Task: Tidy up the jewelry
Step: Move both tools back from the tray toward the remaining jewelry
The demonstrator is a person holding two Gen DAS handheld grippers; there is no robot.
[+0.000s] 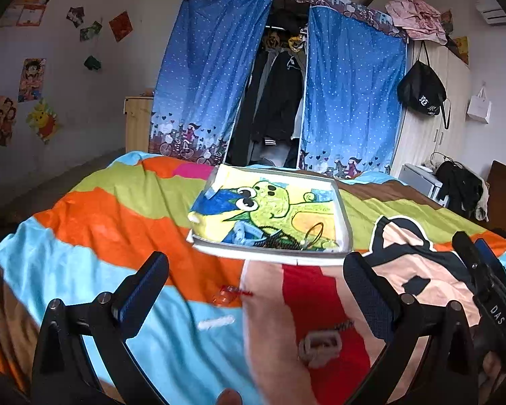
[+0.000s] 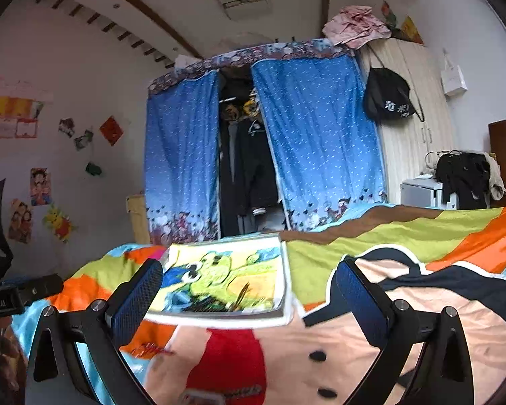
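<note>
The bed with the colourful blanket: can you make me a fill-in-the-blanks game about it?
1. The shallow white tray lined with a cartoon cloth sits on the ___.
2. The left gripper holds ___.
3. The thin ring-shaped bangle lies inside the ___.

Missing words: blanket; nothing; tray
</note>
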